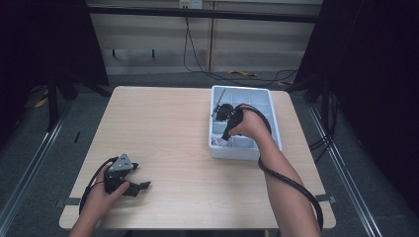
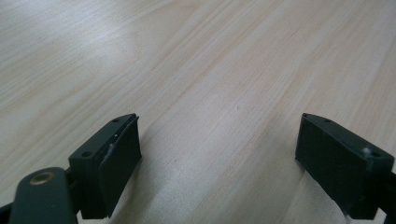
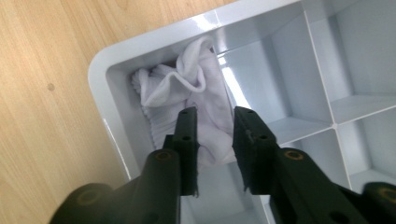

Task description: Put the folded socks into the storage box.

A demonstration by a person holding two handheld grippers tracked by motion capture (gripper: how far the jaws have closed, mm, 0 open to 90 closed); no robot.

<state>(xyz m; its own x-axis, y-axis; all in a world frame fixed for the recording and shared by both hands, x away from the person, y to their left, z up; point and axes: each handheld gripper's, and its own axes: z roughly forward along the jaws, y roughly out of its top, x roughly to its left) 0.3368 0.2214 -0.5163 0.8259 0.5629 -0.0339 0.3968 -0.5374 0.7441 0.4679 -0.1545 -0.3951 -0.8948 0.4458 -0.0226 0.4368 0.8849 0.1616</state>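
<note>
A white divided tray stands at the right of the wooden table. A crumpled white cloth lies in the tray's near-left corner compartment. My right gripper reaches down into that compartment, its jaws closed narrowly with a fold of the cloth pinched between them. In the high view the right gripper hangs over the tray's near part. My left gripper rests on the table at the front left. In its own view the left gripper stands wide open over bare wood, holding nothing.
The tray's rim lies close to the cloth on two sides, and the neighbouring compartments hold nothing. Black cables run across the floor behind the table. Dark curtains flank both sides.
</note>
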